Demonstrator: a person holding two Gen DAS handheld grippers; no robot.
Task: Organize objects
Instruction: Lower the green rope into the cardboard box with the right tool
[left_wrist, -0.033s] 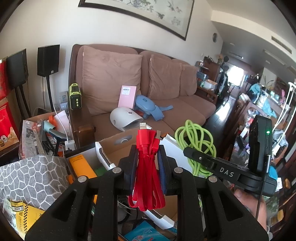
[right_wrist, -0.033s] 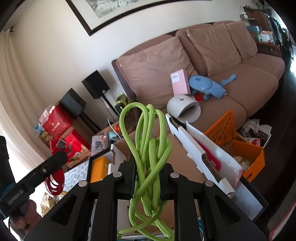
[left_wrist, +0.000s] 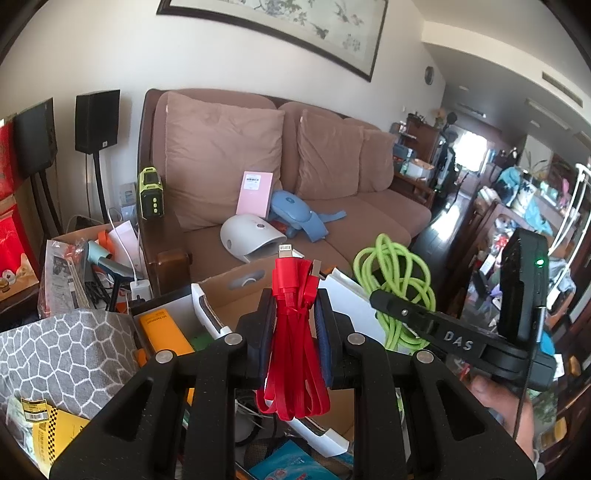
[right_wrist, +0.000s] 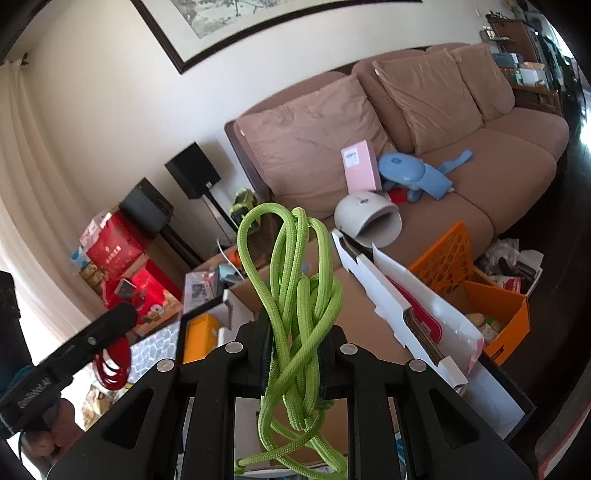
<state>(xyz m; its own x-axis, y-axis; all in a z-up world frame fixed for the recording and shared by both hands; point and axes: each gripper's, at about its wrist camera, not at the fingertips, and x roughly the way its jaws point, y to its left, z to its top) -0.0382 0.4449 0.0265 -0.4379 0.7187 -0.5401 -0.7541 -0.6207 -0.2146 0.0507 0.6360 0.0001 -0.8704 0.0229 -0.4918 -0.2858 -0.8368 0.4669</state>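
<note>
Your left claw (left_wrist: 293, 314) clamps the red cable (left_wrist: 293, 332), your right claw (right_wrist: 295, 354) the green cord (right_wrist: 295, 295); both bundles hang upright over the open cardboard box (right_wrist: 364, 306) directly below.

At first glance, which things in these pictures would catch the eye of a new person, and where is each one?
The bundled red cable comes first, clamped upright in the left gripper at the centre of the left wrist view. Next is the bright green cord, looped and pinched in the right gripper. Behind both stands the brown sofa, with a white dome-shaped device on its seat.
</note>
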